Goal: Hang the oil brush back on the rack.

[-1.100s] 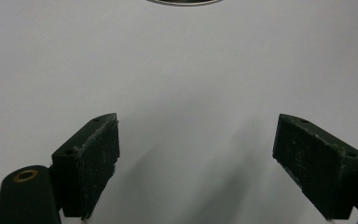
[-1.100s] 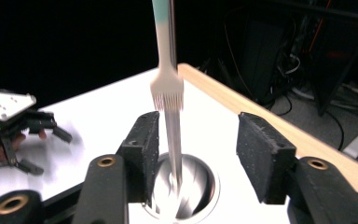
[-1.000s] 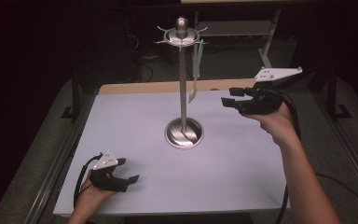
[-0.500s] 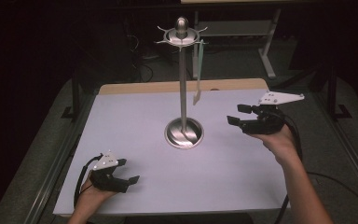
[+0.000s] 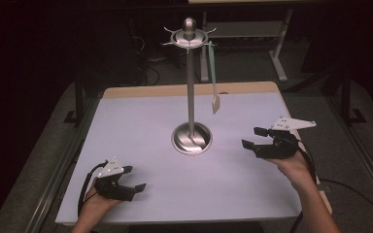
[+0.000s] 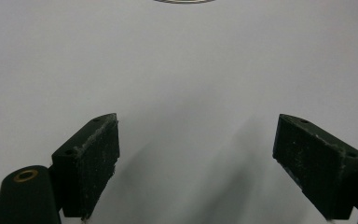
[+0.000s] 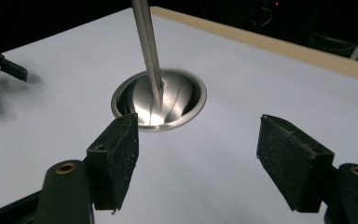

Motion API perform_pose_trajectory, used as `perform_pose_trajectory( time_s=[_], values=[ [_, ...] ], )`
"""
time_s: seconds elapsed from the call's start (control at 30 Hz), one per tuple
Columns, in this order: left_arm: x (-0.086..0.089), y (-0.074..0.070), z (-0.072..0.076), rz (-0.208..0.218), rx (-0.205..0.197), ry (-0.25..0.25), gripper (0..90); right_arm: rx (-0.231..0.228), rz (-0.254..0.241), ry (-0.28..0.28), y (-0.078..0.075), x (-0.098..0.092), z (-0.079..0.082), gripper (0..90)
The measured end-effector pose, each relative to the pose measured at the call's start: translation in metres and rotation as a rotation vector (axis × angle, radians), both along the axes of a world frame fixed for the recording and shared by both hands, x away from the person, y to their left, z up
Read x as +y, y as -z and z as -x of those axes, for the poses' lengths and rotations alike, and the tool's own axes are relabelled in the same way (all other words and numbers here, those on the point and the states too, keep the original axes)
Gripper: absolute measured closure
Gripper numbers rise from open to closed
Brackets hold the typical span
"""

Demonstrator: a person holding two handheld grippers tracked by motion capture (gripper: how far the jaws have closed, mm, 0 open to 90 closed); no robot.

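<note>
A tall metal stand (image 5: 190,87) rises from a round dished base (image 5: 192,138) at the middle of the white table (image 5: 141,121). Its top ring of hooks (image 5: 188,37) carries one pale green utensil (image 5: 212,77), hanging on the right. My right gripper (image 5: 251,137) is low over the table to the right of the base, open and holding nothing. In the right gripper view the jaws (image 7: 198,120) frame the base (image 7: 158,98) and pole (image 7: 145,42). My left gripper (image 5: 135,178) rests near the front left, open and holding nothing (image 6: 196,120).
The table's wooden back edge (image 5: 184,90) runs behind the stand. Dark frames and a shelf leg (image 5: 279,53) stand beyond it, on a grey floor. A cable (image 5: 349,187) trails from the right gripper. The left gripper (image 7: 2,65) appears at the far left of the right gripper view.
My right gripper has come down and back toward the person, from beside the table's far right edge to low beside the stand's base. The left gripper has stayed put.
</note>
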State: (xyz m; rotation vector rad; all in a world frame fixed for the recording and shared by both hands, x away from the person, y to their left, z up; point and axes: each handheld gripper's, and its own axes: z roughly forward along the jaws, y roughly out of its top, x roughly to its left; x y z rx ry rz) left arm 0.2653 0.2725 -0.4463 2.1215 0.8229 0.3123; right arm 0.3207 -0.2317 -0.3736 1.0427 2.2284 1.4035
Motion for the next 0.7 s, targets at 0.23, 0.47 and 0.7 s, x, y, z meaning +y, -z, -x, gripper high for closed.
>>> perform_pose_trajectory(
  time_s=[0.23,0.47,0.7],
  values=[
    [-0.001,0.0,0.0,0.007,-0.002,-0.003,14.2,0.011,-0.015,0.032,0.021,-0.012,0.012,28.4],
    [0.001,0.0,0.001,-0.001,-0.008,-0.001,14.2,0.013,-0.018,0.091,0.045,-0.023,0.024,26.2],
    [0.001,0.0,0.001,-0.004,-0.012,-0.01,14.2,0.011,-0.013,0.131,0.068,-0.033,0.042,24.9]
  ],
)
